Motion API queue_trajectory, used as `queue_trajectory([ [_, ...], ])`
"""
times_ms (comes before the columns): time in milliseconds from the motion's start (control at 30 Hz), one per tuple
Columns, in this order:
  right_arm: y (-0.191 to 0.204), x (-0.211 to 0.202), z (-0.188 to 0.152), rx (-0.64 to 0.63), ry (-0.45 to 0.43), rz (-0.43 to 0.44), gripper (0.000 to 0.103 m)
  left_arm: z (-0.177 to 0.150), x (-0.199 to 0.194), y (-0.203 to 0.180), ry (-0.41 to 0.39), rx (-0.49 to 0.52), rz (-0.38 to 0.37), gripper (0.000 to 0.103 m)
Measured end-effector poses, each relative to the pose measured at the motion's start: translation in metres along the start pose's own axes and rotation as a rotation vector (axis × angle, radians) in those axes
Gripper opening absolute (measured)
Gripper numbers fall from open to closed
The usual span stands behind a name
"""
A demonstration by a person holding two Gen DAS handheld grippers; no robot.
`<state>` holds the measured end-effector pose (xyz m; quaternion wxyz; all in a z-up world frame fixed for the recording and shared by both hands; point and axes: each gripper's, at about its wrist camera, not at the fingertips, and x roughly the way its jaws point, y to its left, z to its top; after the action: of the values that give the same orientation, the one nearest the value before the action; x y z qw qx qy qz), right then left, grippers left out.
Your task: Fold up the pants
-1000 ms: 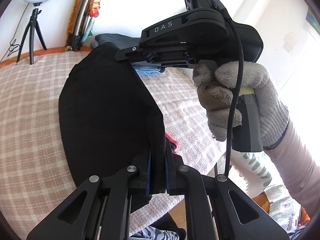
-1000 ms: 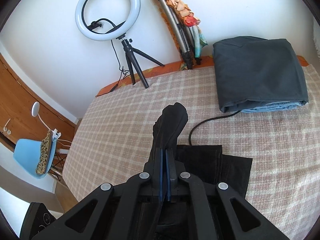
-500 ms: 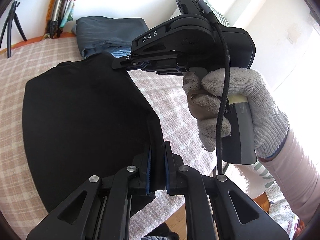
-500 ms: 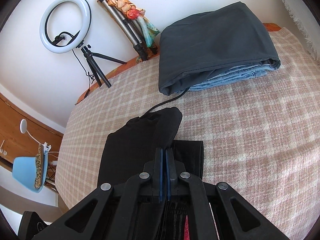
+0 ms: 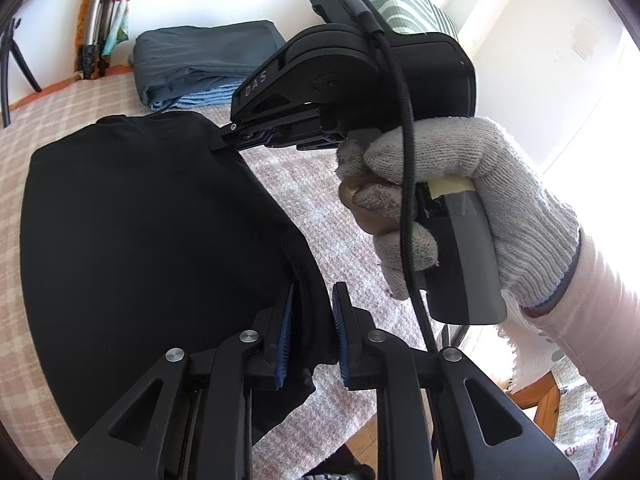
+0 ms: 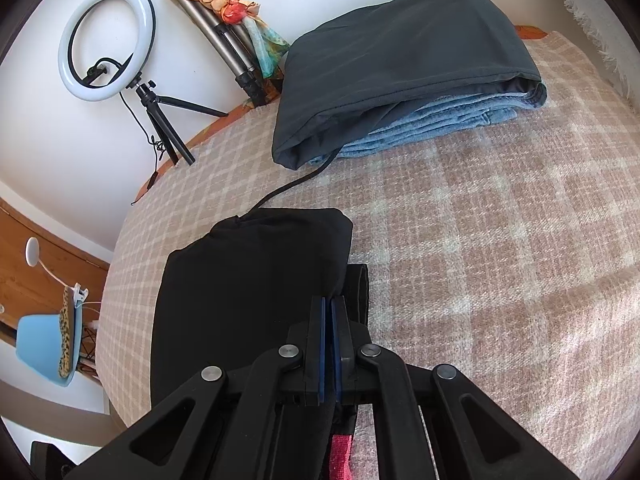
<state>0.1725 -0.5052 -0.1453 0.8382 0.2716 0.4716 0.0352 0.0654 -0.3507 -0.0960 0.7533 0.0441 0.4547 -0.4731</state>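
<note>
The right gripper (image 6: pixel 329 312) is clenched on the black pants (image 6: pixel 248 280) edge, while the left gripper (image 5: pixel 312 308) stands parted around it.

Right gripper (image 6: pixel 330 312): blue-padded jaws closed on the edge of the black pants (image 6: pixel 248 280), which lie folded on the checked blanket (image 6: pixel 500 240). Behind: folded dark grey garment (image 6: pixel 400 52) stacked on folded jeans (image 6: pixel 440 116). Ring light (image 6: pixel 106 42) on tripod against the wall.
</note>
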Motion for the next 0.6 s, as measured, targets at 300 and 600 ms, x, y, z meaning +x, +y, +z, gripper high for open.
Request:
queue_trajectory([
  [300, 0.006, -0.007, 0.002, -0.042, -0.016, -0.012, 0.008, -0.008, -0.002, -0.024, 0.025, 0.066, -0.021, 0.023],
  [600, 0.021, -0.039, -0.008, -0.097, -0.071, -0.012, 0.036, -0.007, -0.035, -0.018, -0.002, 0.089, 0.048, 0.033],
])
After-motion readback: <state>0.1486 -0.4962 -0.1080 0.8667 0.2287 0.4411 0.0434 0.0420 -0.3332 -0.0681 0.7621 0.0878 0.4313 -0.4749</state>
